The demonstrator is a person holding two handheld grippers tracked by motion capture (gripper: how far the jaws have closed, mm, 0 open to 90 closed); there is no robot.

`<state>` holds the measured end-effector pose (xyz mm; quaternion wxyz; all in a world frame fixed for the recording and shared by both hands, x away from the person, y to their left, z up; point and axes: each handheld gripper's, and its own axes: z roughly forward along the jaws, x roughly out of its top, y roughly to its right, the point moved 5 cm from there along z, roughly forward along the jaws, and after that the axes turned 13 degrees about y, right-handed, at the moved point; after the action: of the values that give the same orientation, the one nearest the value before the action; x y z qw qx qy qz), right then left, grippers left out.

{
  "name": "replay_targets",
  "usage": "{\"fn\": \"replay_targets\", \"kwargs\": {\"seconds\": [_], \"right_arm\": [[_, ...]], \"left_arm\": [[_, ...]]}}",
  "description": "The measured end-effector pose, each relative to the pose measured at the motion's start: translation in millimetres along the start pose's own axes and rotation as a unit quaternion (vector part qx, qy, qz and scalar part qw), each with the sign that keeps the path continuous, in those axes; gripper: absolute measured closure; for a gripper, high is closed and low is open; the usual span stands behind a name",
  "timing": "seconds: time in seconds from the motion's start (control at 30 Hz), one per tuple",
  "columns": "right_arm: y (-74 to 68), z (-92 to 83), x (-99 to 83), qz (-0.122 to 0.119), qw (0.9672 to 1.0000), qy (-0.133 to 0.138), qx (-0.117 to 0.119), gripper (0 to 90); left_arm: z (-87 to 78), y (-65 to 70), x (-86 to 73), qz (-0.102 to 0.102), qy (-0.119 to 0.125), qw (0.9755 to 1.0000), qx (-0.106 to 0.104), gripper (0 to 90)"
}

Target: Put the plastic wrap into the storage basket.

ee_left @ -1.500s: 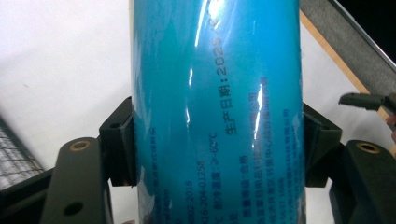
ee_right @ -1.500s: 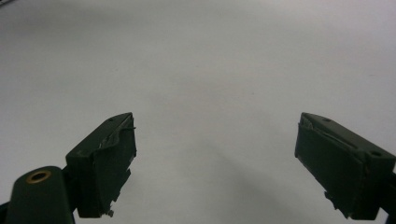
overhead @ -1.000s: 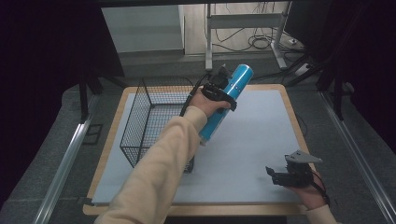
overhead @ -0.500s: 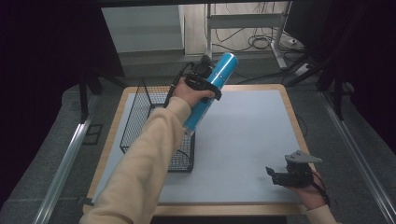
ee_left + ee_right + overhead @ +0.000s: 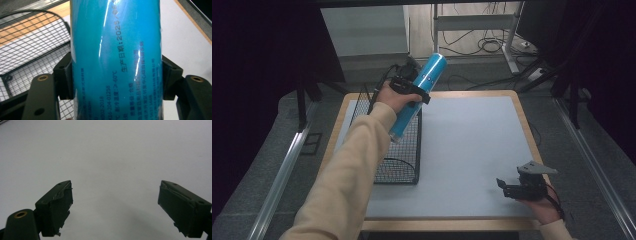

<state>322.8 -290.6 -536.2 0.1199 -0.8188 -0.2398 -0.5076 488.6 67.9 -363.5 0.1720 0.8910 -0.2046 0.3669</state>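
**Can over basket: lowering it in cleanly**

Grip firm: left gripper (image 5: 411, 90) clamped around the blue can (image 5: 418, 95), tilted, with the wire basket (image 5: 362, 105) just below and beside. Bring fully over the opening, tip upright, lower past the rim, then release. Right gripper (image 5: 512, 190) wide, empty, resting low on the table (image 5: 472, 145).

A wood-edged table (image 5: 524, 131) stands on grey floor (image 5: 602, 165), with cables (image 5: 492, 47) behind and dark curtains (image 5: 257, 60) either side.
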Motion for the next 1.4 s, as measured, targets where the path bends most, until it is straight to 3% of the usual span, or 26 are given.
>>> {"fn": "replay_targets", "kwargs": {"seconds": [0.5,1.1,1.4], "right_arm": [[0.4,2.7,-3.4,-0.001,1.0000,-0.009,-0.001,12.5],[0.5,3.7,-4.9,-0.001,0.9999,-0.012,0.000,12.5],[0.5,4.6,-5.8,-0.004,0.9999,-0.014,0.002,12.5]], "left_arm": [[17.2,-29.7,-25.6,-0.008,-0.023,0.9996,0.016,31.4],[40.4,-43.3,-46.2,-0.008,-0.045,0.9986,0.028,31.4],[47.4,-48.2,-54.4,0.010,-0.059,0.9974,0.040,31.4]]}}
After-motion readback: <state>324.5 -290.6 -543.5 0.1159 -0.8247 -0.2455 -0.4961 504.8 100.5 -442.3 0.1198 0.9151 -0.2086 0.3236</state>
